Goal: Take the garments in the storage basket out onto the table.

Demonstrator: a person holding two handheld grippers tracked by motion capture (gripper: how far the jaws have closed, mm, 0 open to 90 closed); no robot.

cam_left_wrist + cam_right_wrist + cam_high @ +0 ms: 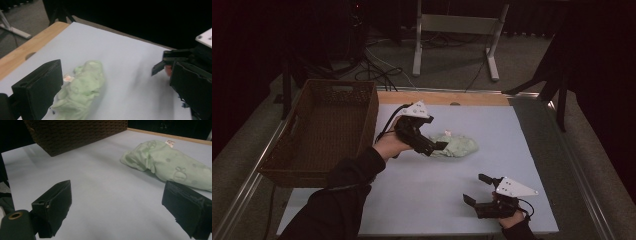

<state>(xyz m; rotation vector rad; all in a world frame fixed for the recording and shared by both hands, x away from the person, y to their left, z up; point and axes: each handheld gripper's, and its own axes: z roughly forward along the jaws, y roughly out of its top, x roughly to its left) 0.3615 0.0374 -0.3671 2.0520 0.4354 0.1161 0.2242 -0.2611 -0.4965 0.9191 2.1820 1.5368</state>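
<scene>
Green cloth (457, 145), bunched mid-table, wicker basket (329, 131) at its 9 o'clock. Left gripper (432, 146) at cloth's edge, jaws wide, empty. Right gripper (477, 190) at 5 o'clock, spread, empty. Risk: shallow pinch catches one fold; cloth slips.

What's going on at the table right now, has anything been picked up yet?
Nothing is held yet. A person works a gripper in each hand over a pale blue table top. The left gripper is open and sits right at the near end of a crumpled light green cloth, which lies flat on the table. The right gripper is also open and empty, nearer the person and apart from the cloth. A brown wicker basket stands at the left of the table and looks empty.
</scene>
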